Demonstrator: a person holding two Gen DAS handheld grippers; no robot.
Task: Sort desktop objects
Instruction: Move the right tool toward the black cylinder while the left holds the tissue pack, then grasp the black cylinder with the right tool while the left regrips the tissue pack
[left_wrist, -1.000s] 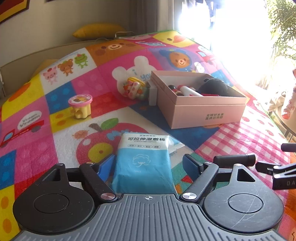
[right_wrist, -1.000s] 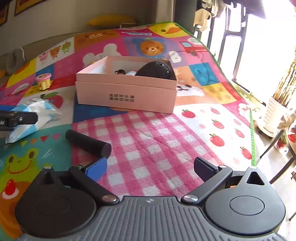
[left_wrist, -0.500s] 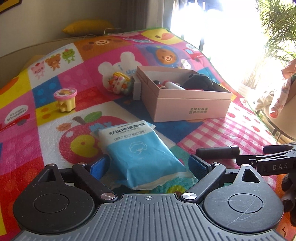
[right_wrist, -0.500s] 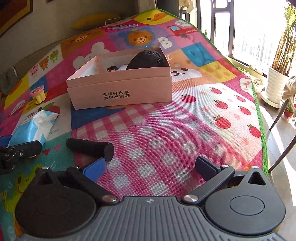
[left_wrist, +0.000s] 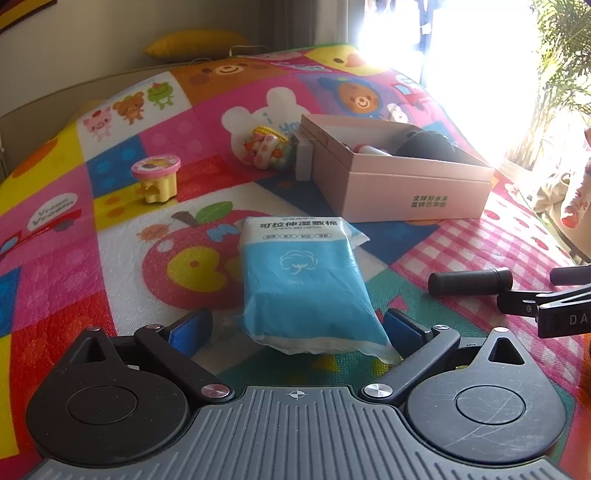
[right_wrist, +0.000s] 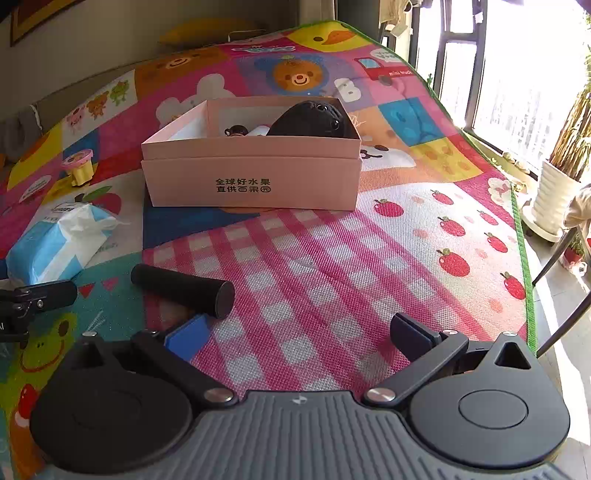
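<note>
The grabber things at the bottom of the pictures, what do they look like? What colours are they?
Both look alike. The left gripper and the right gripper each have a grey ribbed plate in the middle, two round black discs beside it, and black linkage bars with silver rivets. The fingertips wear blue pads. No cables or sleeves show.

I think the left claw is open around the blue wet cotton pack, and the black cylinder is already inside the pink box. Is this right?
Not quite. The left claw is open around the blue wet cotton pack, but the black cylinder is not inside the pink box; it lies on the mat in front of it, as the right wrist view shows.
</note>
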